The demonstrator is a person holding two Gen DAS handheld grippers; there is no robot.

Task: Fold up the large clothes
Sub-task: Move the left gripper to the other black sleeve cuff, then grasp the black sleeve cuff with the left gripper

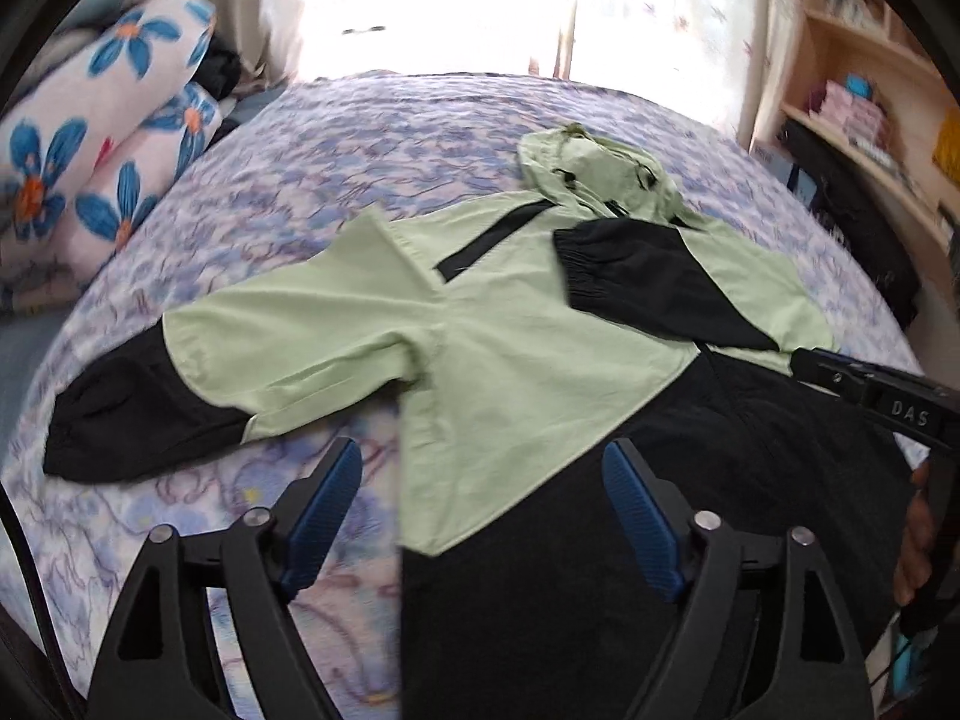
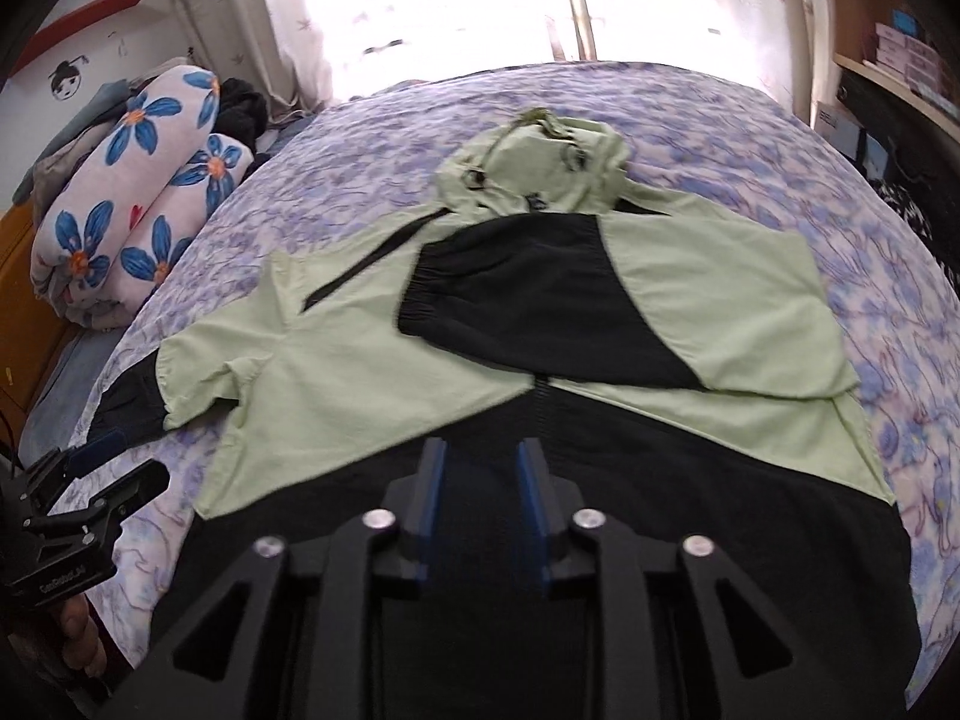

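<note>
A light green and black hooded jacket [image 1: 510,348] [image 2: 360,372] lies flat on the bed, hood [image 1: 588,174] at the far end. One black-cuffed sleeve [image 1: 648,282] [image 2: 528,300] is folded across the chest. The other sleeve [image 1: 150,408] [image 2: 132,396] stretches out to the left. My left gripper [image 1: 483,456] hovers wide open above the jacket's left edge, holding nothing. It also shows low on the left in the right wrist view [image 2: 129,462]. My right gripper [image 2: 481,450] hangs over the black lower part with a narrow gap and nothing between its pads.
The bed [image 1: 300,180] has a purple flowered sheet. A rolled quilt with blue flowers [image 1: 108,138] [image 2: 132,198] lies at its left. A bright curtained window [image 2: 450,0] is beyond. Wooden shelves [image 1: 870,90] and a black bag [image 1: 858,240] stand on the right.
</note>
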